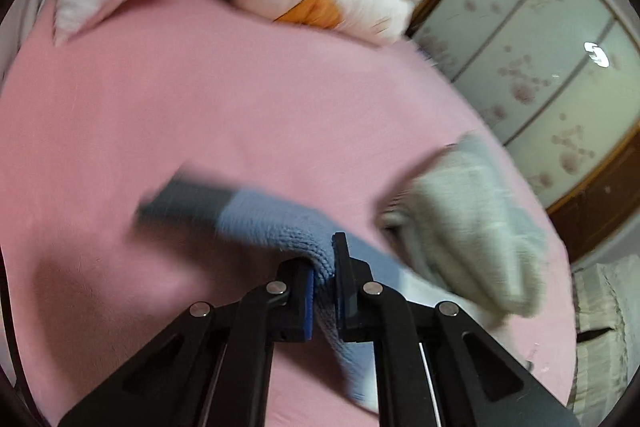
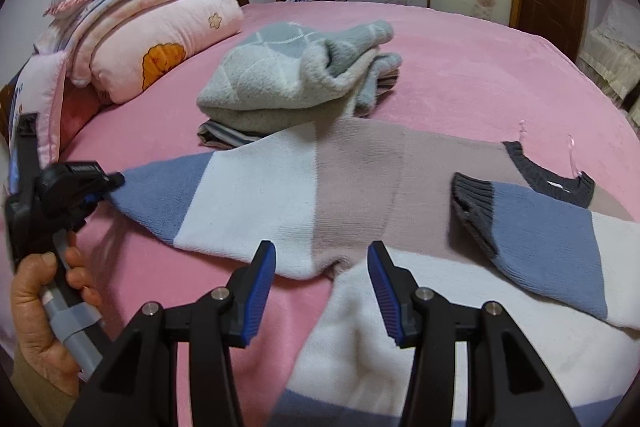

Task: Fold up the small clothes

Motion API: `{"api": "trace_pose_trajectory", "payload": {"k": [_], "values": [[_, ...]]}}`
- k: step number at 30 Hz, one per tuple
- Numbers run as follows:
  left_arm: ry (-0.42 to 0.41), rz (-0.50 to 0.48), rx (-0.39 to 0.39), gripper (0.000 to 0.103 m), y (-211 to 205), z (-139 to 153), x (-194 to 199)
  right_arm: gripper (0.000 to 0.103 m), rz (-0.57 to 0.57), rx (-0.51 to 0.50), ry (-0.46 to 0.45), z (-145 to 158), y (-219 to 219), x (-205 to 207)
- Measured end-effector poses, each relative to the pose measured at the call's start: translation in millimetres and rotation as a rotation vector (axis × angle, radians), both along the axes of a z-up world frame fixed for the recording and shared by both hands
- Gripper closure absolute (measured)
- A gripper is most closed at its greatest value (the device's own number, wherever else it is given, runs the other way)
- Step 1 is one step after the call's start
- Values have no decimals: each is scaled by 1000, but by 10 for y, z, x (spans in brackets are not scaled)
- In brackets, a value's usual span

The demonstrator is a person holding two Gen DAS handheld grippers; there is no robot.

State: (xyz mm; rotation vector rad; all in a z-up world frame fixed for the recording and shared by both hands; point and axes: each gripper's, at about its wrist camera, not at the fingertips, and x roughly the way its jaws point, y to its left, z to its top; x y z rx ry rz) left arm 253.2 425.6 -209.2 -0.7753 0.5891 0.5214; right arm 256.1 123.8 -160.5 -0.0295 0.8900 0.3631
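Left hand-held gripper (image 1: 325, 277) pinching the sweater (image 2: 352, 183) sleeve's blue end; fabric between its pads. Right hand-held gripper (image 2: 322, 291) spread — nothing gripped, over sweater's near edge.

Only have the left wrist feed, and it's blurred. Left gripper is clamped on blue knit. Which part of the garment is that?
Observer: The blue end of one sleeve of the striped sweater. The left gripper holds it stretched out sideways.
Operator: Right gripper?
Observer: The right gripper is open above the sweater's underarm, with nothing between its fingers.
Operator: Other sleeve?
Observer: The other sleeve lies folded across the chest, its dark cuff near the collar.
Operator: Anything behind it?
Observer: A grey knit pile sits further back on the pink bed.
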Motion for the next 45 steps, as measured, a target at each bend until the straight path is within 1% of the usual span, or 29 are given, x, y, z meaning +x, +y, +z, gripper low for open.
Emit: {"api": "trace_pose_trajectory", "payload": {"k": [2, 5, 6, 8, 11, 14, 15, 16, 17, 19, 20, 21, 22, 23, 24, 25, 26, 27, 30, 34, 37, 40, 41, 43, 45], "values": [[-48, -37, 30, 98, -180, 236, 25, 55, -20, 8, -1, 43, -132, -21], [-121, -129, 80, 98, -553, 623, 56, 55, -60, 15, -13, 120, -387, -41], [-147, -175, 104, 98, -726, 761, 60, 55, -72, 15, -18, 144, -464, -50], [-173, -271, 158, 98, -1083, 973, 110, 55, -115, 15, -29, 207, -696, -68], [-197, -416, 223, 97, -1648, 1123, 208, 55, -177, 33, -29, 265, -1089, -93], [-180, -573, 292, 97, -2288, 1067, 325, 55, -243, 25, -36, 275, -1490, -136], [-152, -639, 312, 97, -2514, 1017, 375, 55, -261, 16, -39, 267, -1602, -152], [-120, -692, 335, 97, -2756, 902, 429, 55, -284, 3, -40, 248, -1728, -166], [-103, -719, 350, 97, -2899, 853, 447, 55, -305, -7, -34, 217, -1857, -180], [-3, -800, 399, 94, -3303, 561, 524, 55, -332, -14, -14, 153, -2064, -200], [41, -823, 410, 90, -3430, 441, 542, 55, -343, -16, -2, 115, -2157, -220], [79, -848, 410, 78, -3528, 337, 563, 55, -356, -22, 9, 75, -2255, -234], [118, -871, 405, 71, -3627, 230, 549, 55, -366, -27, 18, 44, -2337, -250], [146, -883, 395, 59, -3687, 146, 536, 55, -371, -28, 24, 19, -2379, -258], [157, -886, 379, 50, -3728, 95, 511, 55, -377, -26, 29, 0, -2437, -272], [155, -890, 360, 46, -3736, 79, 474, 55, -382, -22, 33, -18, -2491, -276], [146, -895, 335, 37, -3726, 81, 436, 55, -384, -21, 34, -32, -2538, -285], [138, -898, 314, 32, -3718, 84, 394, 55, -384, -22, 34, -41, -2556, -292], [104, -915, 272, 28, -3650, 97, 295, 55, -381, -12, 38, -72, -2611, -305], [95, -933, 249, 27, -3672, 75, 128, 55, -377, 23, 39, -81, -2629, -286], [95, -939, 244, 27, -3607, 60, 61, 55, -359, 39, 33, -47, -2601, -290], [113, -975, 219, 23, -3562, -42, -17, 55, -332, 23, 18, -3, -2537, -300], [125, -998, 214, 19, -3567, -100, -48, 55, -326, 20, 19, -2, -2527, -296], [161, -1033, 233, 19, -3609, -198, -107, 55, -319, 21, 22, -3, -2500, -294], [171, -1051, 256, 18, -3633, -244, -184, 55, -310, 28, 25, 1, -2467, -294]]}}
